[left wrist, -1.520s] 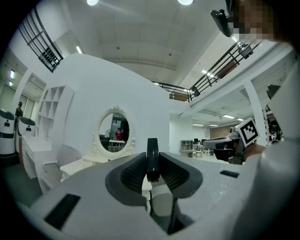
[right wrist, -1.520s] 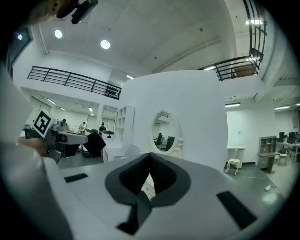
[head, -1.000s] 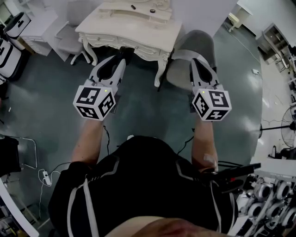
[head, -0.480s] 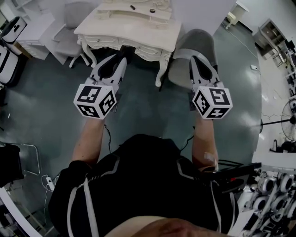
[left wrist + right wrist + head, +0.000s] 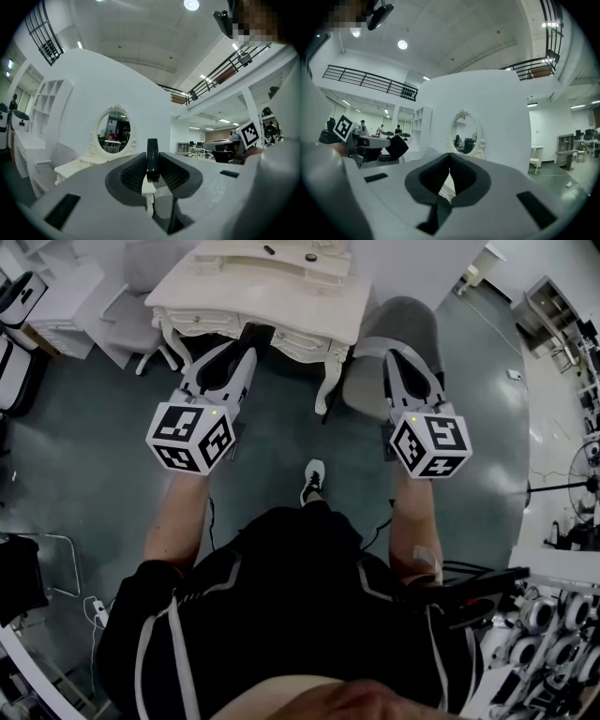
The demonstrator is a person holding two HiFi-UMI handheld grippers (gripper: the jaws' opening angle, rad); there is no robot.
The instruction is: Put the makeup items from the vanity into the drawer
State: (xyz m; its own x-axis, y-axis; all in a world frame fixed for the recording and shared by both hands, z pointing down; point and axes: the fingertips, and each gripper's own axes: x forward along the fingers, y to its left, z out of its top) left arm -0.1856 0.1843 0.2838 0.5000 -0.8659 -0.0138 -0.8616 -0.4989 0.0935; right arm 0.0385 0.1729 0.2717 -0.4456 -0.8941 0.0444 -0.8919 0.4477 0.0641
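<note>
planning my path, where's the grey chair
Head view, upper right: the grey chair stands beside the right end of the white vanity, straight ahead of the right tongs.

Round ceiling lamps (image 5: 402, 44) and strip lights (image 5: 551, 24) give even, cool light without hard shadows. The head view is dim over the dark floor (image 5: 84, 465), while the pale vanity (image 5: 281, 306) nears glare. Both gripper views bulge, with black corners and soft foregrounds.
</note>
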